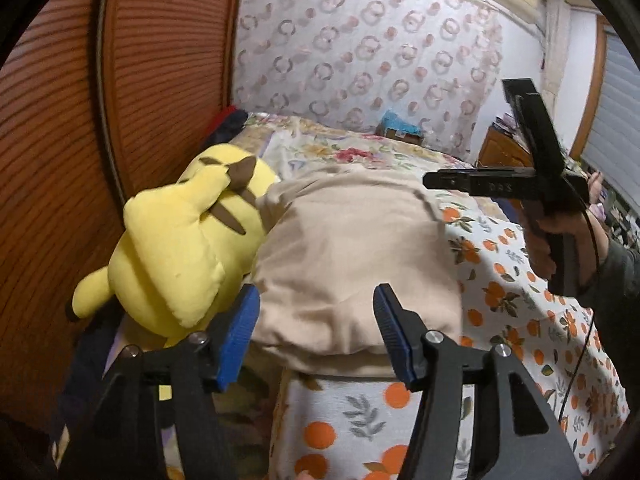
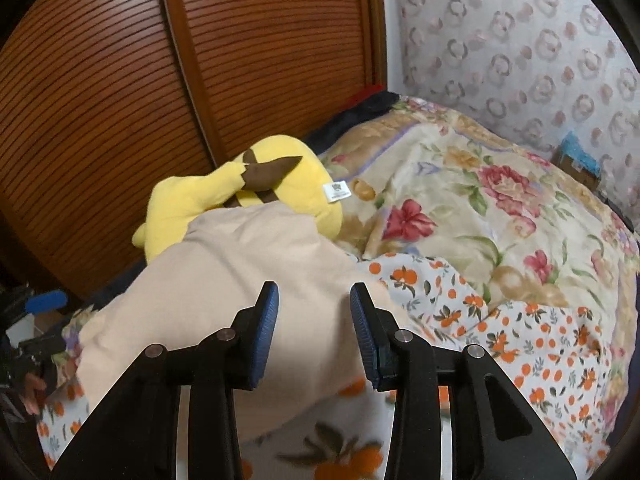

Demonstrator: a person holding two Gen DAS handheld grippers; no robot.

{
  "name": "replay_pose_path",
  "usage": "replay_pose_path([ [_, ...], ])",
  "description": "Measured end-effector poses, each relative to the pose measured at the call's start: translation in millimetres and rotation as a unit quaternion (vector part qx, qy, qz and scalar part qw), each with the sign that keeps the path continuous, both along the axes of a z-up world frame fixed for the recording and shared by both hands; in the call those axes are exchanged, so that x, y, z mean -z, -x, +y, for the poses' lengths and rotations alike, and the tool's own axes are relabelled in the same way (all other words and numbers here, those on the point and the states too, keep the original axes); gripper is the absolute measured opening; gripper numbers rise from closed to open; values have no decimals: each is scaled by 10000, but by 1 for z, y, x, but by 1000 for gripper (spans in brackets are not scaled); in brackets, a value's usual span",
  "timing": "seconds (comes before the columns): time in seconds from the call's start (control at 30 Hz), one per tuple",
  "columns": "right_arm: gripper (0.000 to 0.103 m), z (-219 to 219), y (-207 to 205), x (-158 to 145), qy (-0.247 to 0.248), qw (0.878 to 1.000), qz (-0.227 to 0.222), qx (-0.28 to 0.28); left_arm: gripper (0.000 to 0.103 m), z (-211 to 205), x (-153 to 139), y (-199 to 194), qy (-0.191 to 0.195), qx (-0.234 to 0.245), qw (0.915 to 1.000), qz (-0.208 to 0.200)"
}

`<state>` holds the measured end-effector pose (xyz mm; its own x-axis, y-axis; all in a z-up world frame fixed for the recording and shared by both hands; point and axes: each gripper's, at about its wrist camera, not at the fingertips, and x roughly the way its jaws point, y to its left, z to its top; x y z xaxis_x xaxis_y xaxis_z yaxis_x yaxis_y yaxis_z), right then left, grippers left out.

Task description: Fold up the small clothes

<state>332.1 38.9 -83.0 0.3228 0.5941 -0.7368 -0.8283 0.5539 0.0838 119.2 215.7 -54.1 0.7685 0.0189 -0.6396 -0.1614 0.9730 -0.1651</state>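
You hold your left hand-held gripper [image 1: 316, 328] wide open over the near edge of the beige cloth [image 1: 352, 256], and it has nothing in it. Your right hand-held gripper [image 2: 314, 332] is open too, a bit less wide, and it also has nothing in it. It hangs over the right side of the same cloth.

The beige cloth lies on the bed, on top of the orange-print sheet [image 1: 520, 304]. It looks like it is already folded into a thick, puffy block, so the folding seems nearly done or done.

Here is what could go wrong. The yellow plush toy [image 1: 180, 248] touches the far left side of the cloth. If you reach too far left, your blue pads [image 1: 236, 336] could grab the toy or push it. The cloth looks soft and smooth, so if you pinch only the top layer, the block could open up and you would lose the fold. The sheet under it is thin and loose, so you could pinch it by mistake and drag it along.

The cloth is plain and matte, with round soft edges and small wrinkles. The toy is fuzzy and fat, with brown stripes. Behind them the flower blanket [image 2: 460, 200] looks thick and bumpy, and the wooden door [image 2: 120, 100] has hard thin slats
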Motion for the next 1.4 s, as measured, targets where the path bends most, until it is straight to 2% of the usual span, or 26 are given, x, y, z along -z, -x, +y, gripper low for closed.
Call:
replay_pose_path([
  [0.2, 37, -55, 31, -23, -363, 9980, -136, 495, 58, -32, -17, 1, -283, 155, 9994, -94],
  [0.47, 39, -130, 84, -50, -582, 9930, -463, 923, 58, -80, -42, 11, -291, 509, 9975, -396],
  [0.6, 42, -163, 110, -59, -643, 9895, -617, 1139, 58, -101, -52, 17, -354, 621, 9961, -510],
  [0.87, 55, -224, 156, -69, -742, 9798, -859, 1645, 58, -143, -64, 29, -524, 817, 9931, -653],
  [1.13, 73, -279, 201, -86, -886, 9590, -1251, 2383, 58, -177, -79, 43, -633, 869, 9903, -883],
  [1.4, 76, -315, 238, -102, -1015, 9396, -1598, 2853, 59, -197, -92, 64, -623, 911, 9881, -1069],
])
